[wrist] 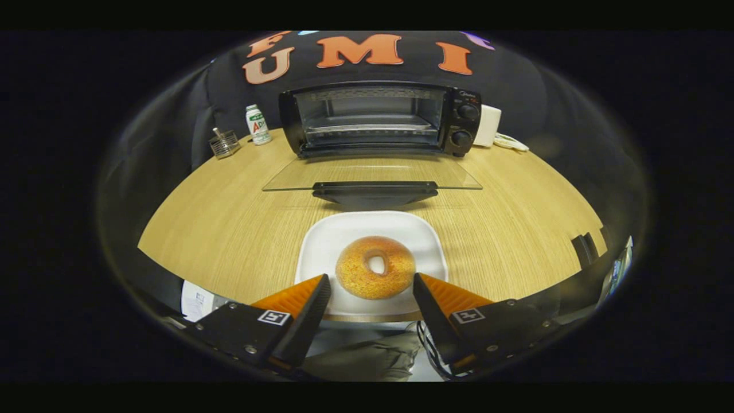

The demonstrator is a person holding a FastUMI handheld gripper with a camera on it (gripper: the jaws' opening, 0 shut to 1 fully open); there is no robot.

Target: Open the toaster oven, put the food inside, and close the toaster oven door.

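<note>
Wooden table [229,229] | bagel [375,267] just ahead, between spread gripper [371,287] fingers

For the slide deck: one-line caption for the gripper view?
Open gripper flanks a sesame bagel on a white square plate, facing the open black toaster oven.

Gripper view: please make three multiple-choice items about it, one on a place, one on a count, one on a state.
1. Where is the bagel?
A. on the white plate
B. inside the oven
C. beside the bottle

2. How many knobs does the oven have?
A. one
B. two
C. four

3. How is the oven door?
A. shut
B. half open
C. folded down flat

Answers:
1. A, it lies on the plate, just ahead of the open gripper.
2. B, two sit stacked on its panel.
3. C, the glass lies level over the table.
</note>
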